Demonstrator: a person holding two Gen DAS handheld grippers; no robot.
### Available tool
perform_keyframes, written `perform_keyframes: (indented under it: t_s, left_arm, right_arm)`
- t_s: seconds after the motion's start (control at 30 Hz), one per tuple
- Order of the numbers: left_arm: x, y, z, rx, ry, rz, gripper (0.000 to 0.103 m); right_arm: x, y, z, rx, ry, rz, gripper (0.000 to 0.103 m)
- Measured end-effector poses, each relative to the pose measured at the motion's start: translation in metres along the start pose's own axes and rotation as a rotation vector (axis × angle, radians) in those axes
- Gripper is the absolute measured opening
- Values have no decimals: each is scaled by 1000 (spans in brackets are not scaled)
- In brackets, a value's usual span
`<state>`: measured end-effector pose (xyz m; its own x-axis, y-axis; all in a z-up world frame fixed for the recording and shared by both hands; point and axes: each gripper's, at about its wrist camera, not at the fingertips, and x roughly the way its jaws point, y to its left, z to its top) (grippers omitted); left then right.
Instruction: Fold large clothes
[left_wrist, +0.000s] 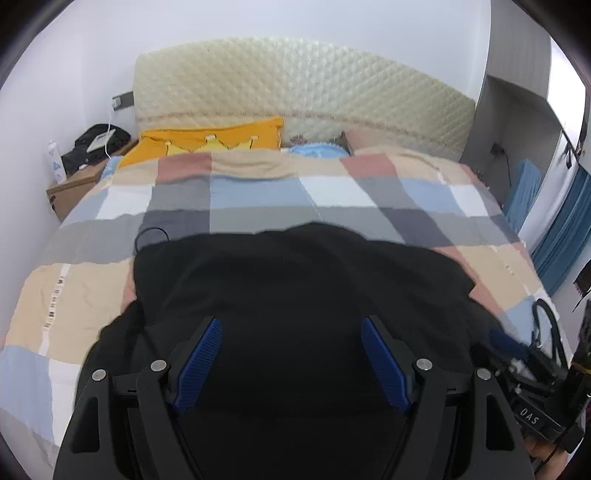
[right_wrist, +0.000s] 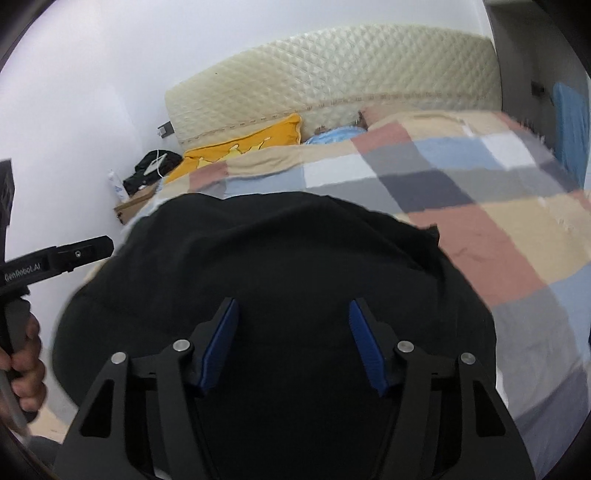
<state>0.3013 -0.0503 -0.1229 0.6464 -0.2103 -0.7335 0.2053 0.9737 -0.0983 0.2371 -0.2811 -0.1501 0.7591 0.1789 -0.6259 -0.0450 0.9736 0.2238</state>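
A black garment (left_wrist: 295, 295) lies spread on the bed's checked quilt (left_wrist: 258, 199), filling the lower middle of both wrist views. Its cut is hard to read — the cloth is dark and shows almost no seams — but in the left view a thin cord loop (left_wrist: 149, 236) pokes out at its 10 o'clock corner, so it may be a hooded top.

The left claw (left_wrist: 291, 332) hovers over the near part of the garment with its blue pads (left_wrist: 199, 365) set wide apart and nothing between them. The right claw (right_wrist: 293, 314) is likewise spread open and empty above the same dark cloth. Whether either one touches the fabric cannot be told from these angles.

As for progress, the garment looks laid out in a broad, rounded mass with a fairly even far edge at 12 o'clock, and it seems bulky, not flat. No crisp fold line is visible, so my judgement is that folding is at an early stage, or between folds, with most of the work left: an edge must be gripped, carried across and smoothed down.

Beyond the garment, at 11 o'clock, a yellow pillow (left_wrist: 210, 142) rests against the quilted cream headboard (left_wrist: 303, 85). In the right view, the person's left hand (right_wrist: 24, 354) grips the other tool's handle at 9 o'clock.
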Motion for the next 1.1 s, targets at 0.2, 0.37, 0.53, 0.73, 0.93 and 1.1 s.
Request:
perform_keyframes:
  t_s: [0.2,0.37,0.53,0.73,0.93,1.1]
  left_arm:
    - [37,-4,0,46,-17,30,78]
    - [56,1,-1,39,-4,25,78]
    - [73,-2,0,44,4,49,80]
    - [87,-3,-8,47,-9,64,84]
    - [101,-11,-15,84,14,85,89]
    - [93,-6,-18,81,20,63,89]
  right_arm:
    - [30,8,23,-104,-55,-32,63]
    - [62,10,32,-110,-19,-21,63]
    - [85,10,29,-99,20,4,63]
    - [108,7,22,-84,88,31,63]
    - [116,8,9,-96,79,14,63]
    - [108,10,8,-103,87,17,63]
